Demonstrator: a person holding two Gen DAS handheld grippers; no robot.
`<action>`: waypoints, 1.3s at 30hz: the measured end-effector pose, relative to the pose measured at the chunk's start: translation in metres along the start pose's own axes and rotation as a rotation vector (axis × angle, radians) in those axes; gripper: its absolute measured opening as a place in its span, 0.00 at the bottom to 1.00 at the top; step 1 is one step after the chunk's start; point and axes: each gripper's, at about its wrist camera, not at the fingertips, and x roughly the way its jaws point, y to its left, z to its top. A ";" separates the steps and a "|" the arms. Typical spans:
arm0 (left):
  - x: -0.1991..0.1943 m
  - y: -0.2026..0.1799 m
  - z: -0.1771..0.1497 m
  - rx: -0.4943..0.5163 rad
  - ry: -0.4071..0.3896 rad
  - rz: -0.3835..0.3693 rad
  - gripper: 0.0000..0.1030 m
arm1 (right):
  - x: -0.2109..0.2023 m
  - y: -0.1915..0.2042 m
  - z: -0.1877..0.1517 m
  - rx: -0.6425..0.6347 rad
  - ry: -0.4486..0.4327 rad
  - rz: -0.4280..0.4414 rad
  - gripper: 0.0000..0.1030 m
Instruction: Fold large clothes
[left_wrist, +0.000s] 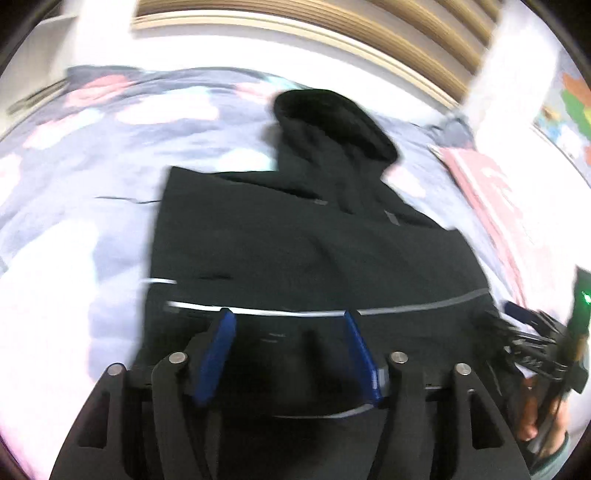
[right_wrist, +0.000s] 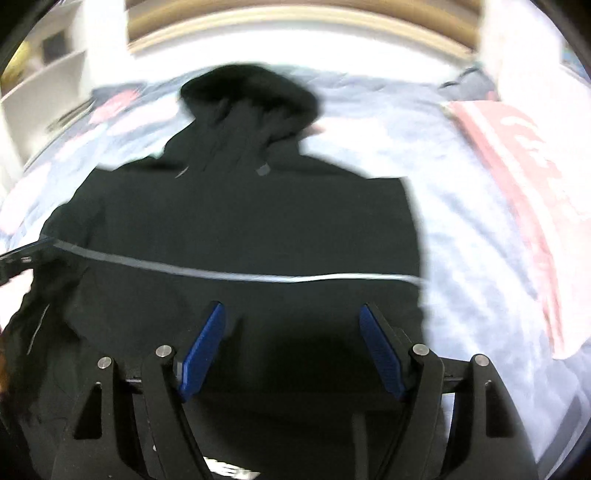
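A black hooded jacket (left_wrist: 295, 236) lies spread flat on the patterned bedspread (left_wrist: 92, 155), directly ahead of and beneath both claws, its hood (right_wrist: 247, 92) pointing away from them toward the wooden headboard (left_wrist: 332, 22). A thin pale stripe (right_wrist: 258, 277) crosses the jacket just beyond the fingertips in both views.

The left gripper (left_wrist: 290, 317) stands with its blue pads (left_wrist: 218, 354) apart and nothing pinched between them; only dark cloth shows behind the gap. The right gripper (right_wrist: 291, 310) is likewise spread wide and empty above the jacket's near part.

Both pictures are smeared by motion, so seams and sleeves are hard to read, and the jacket's near hem is cut off behind the claw bodies. A pink cloth (right_wrist: 524, 177) lies off to the right of the claws.

Both claws tilt steeply downward over the bed. At the right edge of the left view, a hand (left_wrist: 532, 413) grips the other tool.
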 end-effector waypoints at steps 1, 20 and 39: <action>0.010 0.014 0.000 -0.036 0.029 -0.017 0.61 | 0.007 -0.008 -0.002 0.009 0.015 -0.026 0.75; -0.027 0.007 0.061 0.021 0.032 -0.044 0.61 | -0.001 -0.072 0.028 0.208 0.181 0.170 0.85; 0.005 -0.038 0.254 0.004 0.077 -0.027 0.61 | 0.001 -0.024 0.247 0.162 0.119 0.226 0.85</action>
